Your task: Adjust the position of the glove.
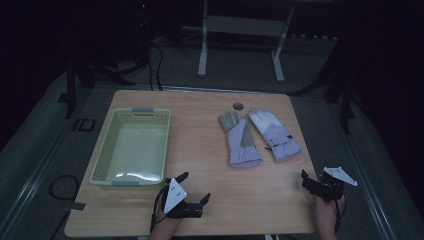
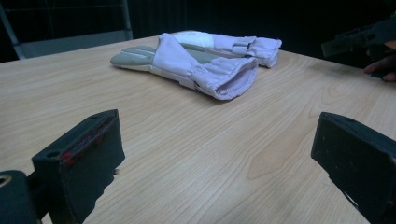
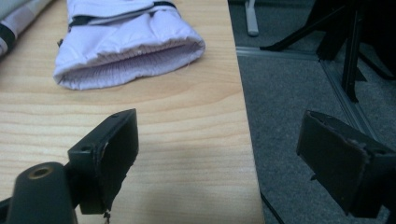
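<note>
A wooden worktop (image 1: 210,165) with rounded corners carries everything. The largest thing on it is a pale green plastic basket (image 1: 107,150) with perforated walls, standing along the left edge, its long side running from the near edge toward the far one.

Right of the middle, toward the far edge, two lilac winter gloves lie side by side with fingers pointing away and cuffs toward the person. The left glove (image 1: 240,142) is palm up, showing a grey palm; the right glove (image 1: 275,134) has white fingertips and a dark strap at the wrist. Their fingers sit close together while the cuffs splay apart. In the right gripper view the right glove's open cuff lies close to the worktop's right edge.

The left claw (image 1: 194,187) rests near the near edge, just in front of the basket's near right corner, jaws spread wide and holding nothing. The right claw (image 1: 312,181) sits at the near right corner, overhanging the right edge, jaws likewise wide apart and empty.
</note>
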`<control>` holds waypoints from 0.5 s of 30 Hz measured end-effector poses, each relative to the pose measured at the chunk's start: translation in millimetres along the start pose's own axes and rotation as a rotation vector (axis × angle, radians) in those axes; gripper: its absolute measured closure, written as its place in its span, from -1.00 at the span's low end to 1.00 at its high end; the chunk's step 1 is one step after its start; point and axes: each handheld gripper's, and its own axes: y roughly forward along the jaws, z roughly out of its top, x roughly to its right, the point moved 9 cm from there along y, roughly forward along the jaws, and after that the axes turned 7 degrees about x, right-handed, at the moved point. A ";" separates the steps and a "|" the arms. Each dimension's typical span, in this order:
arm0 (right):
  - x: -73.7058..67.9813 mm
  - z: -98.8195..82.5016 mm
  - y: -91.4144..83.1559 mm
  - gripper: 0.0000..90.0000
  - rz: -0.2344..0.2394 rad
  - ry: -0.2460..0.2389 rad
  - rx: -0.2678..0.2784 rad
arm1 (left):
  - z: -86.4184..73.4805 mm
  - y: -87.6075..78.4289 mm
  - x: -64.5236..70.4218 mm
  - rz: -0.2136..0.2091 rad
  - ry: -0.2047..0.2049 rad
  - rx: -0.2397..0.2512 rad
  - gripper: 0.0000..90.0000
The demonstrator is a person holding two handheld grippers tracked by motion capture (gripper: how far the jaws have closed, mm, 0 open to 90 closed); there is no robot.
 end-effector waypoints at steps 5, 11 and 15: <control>-3.5 9.5 -5.8 -0.72 0.028 0.039 0.001 | 0.0 -0.7 1.6 -0.012 0.003 0.001 -0.96; -10.0 29.9 -18.3 -0.72 0.078 0.016 -0.008 | -0.3 -0.5 2.1 -0.017 -0.002 -0.003 -0.96; -15.0 45.6 -25.3 -0.75 0.094 0.004 0.009 | -0.5 0.1 2.7 -0.019 0.001 -0.007 -0.96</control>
